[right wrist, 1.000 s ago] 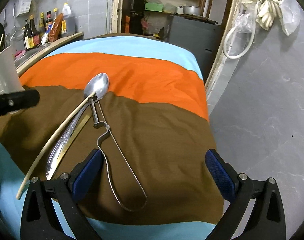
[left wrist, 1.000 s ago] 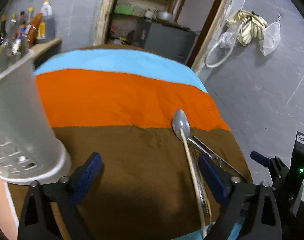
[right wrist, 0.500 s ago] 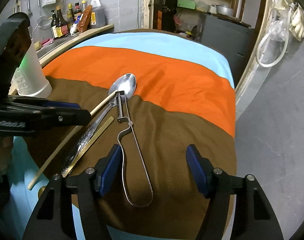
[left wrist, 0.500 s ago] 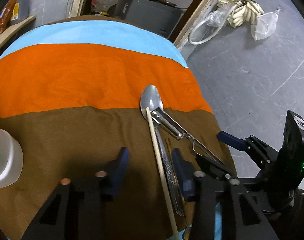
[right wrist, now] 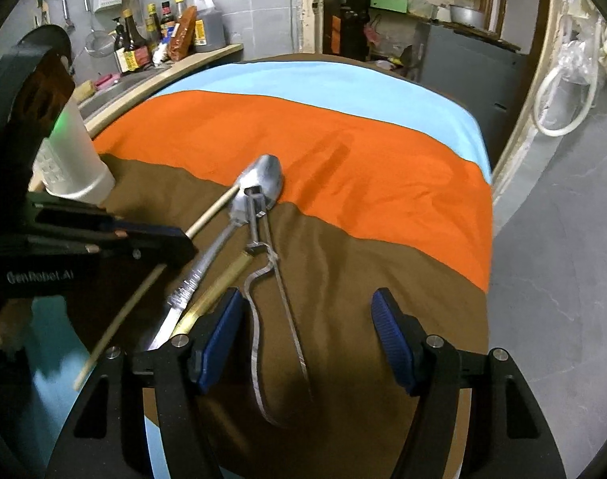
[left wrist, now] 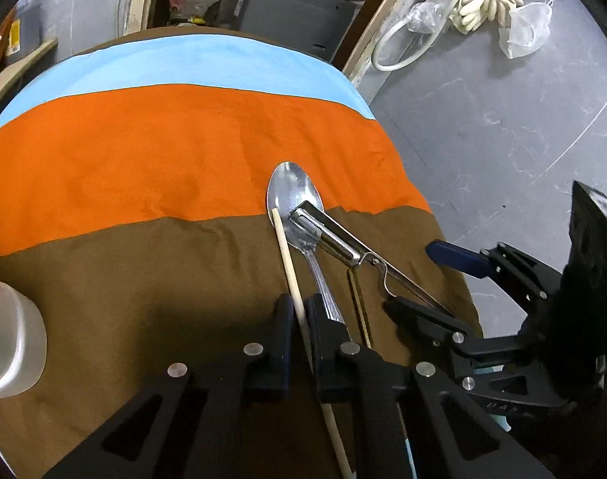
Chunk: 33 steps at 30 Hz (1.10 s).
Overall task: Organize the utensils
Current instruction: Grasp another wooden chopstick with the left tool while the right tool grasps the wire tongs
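Observation:
A metal spoon [left wrist: 293,195], a metal wire-handled peeler [left wrist: 331,233], a pale wooden chopstick [left wrist: 289,267] and a brass-coloured stick [left wrist: 357,299] lie together on the striped cloth. My left gripper [left wrist: 299,313] is shut on the wooden chopstick at mid-length. In the right wrist view the same chopstick [right wrist: 213,211] passes through the left gripper [right wrist: 175,239]. My right gripper [right wrist: 307,327] is open, straddling the peeler's wire handle [right wrist: 279,279], with the spoon [right wrist: 261,183] ahead.
A white perforated utensil holder [right wrist: 70,167] stands at the table's left, also at the left edge of the left wrist view [left wrist: 8,343]. Bottles [right wrist: 159,36] line a counter behind. The table's right edge [right wrist: 489,215] drops to grey floor.
My left gripper moved right over the utensils and closed on the wooden chopstick. My right gripper narrowed and moved in over the peeler handle.

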Each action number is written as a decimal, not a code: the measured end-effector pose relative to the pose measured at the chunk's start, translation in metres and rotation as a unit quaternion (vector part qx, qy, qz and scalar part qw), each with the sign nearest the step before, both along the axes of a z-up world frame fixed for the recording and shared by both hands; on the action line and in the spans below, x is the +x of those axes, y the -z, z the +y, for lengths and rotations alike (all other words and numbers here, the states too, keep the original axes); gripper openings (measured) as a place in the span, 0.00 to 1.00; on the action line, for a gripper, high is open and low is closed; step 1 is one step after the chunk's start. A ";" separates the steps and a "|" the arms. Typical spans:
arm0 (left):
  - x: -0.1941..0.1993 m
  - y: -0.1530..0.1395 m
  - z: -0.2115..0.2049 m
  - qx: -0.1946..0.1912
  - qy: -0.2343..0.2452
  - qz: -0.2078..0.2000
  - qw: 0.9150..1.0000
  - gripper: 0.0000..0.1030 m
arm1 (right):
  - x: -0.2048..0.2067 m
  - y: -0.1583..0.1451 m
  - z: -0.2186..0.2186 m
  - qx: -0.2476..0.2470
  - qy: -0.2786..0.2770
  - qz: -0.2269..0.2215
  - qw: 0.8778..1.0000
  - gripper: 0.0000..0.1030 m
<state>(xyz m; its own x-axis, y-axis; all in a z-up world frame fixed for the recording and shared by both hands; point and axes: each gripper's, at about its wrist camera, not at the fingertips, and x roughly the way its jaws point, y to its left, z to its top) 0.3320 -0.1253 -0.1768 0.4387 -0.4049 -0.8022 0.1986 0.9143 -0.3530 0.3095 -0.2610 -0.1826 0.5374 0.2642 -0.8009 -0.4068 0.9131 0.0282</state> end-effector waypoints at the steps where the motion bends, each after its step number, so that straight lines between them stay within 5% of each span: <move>1: -0.001 -0.001 0.002 0.002 -0.005 -0.001 1.000 0.08 | 0.002 0.000 0.002 0.002 -0.004 0.004 1.000 0.60; 10: -0.011 0.002 0.024 0.013 -0.046 0.013 0.999 0.08 | 0.022 0.000 0.026 -0.025 -0.034 0.013 0.999 0.59; 17: -0.001 0.005 0.020 0.019 -0.029 0.029 0.999 0.10 | 0.040 0.003 0.037 -0.018 -0.027 0.032 0.999 0.37; 26: 0.006 0.005 0.015 0.022 -0.038 0.036 0.998 0.09 | 0.055 0.007 0.051 -0.048 -0.013 0.067 0.997 0.36; 30: 0.001 0.003 0.015 0.025 -0.046 0.032 0.998 0.07 | 0.050 0.002 0.053 -0.035 -0.001 0.071 0.997 0.14; 33: -0.004 -0.001 0.017 0.026 -0.054 0.023 0.998 0.05 | 0.042 -0.002 0.046 -0.014 0.015 0.069 0.997 0.12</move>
<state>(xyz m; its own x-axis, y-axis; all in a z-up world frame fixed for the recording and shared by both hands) 0.3276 -0.1087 -0.1762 0.4394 -0.3145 -0.8415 0.0816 0.9468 -0.3112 0.3515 -0.2146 -0.1807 0.4296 0.2257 -0.8744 -0.3729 0.9262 0.0559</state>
